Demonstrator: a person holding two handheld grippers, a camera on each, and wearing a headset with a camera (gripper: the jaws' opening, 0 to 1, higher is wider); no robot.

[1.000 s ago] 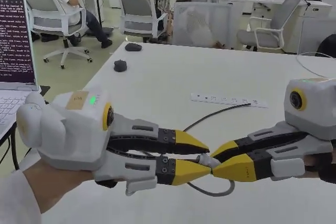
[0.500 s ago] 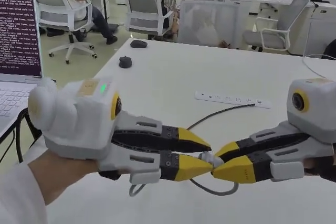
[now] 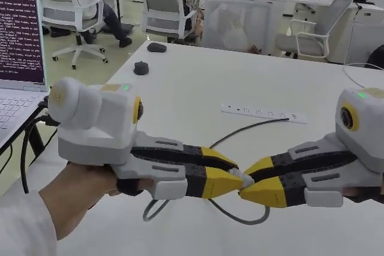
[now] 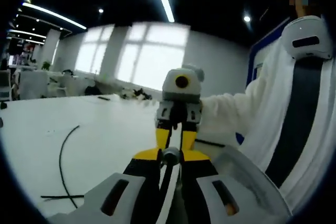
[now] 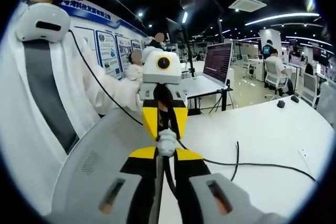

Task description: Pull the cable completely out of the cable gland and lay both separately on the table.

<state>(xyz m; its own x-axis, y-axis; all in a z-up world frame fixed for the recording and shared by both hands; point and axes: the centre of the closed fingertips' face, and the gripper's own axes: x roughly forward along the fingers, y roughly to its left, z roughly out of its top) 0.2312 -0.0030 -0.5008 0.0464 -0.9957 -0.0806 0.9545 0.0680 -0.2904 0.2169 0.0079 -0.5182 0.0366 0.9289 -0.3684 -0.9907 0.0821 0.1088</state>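
Both grippers, gland, cable near edge

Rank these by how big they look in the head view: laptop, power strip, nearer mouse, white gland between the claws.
1. Laptop, even though the frame cuts it off.
2. Power strip.
3. Mouse and gland look alike; the gland is nearer and half hidden, so no ranking.

Head view: we look forward and down, close over the bench. Our two gripper views look along their jaws, head-on toward each other, very near; all three share the cable gland.
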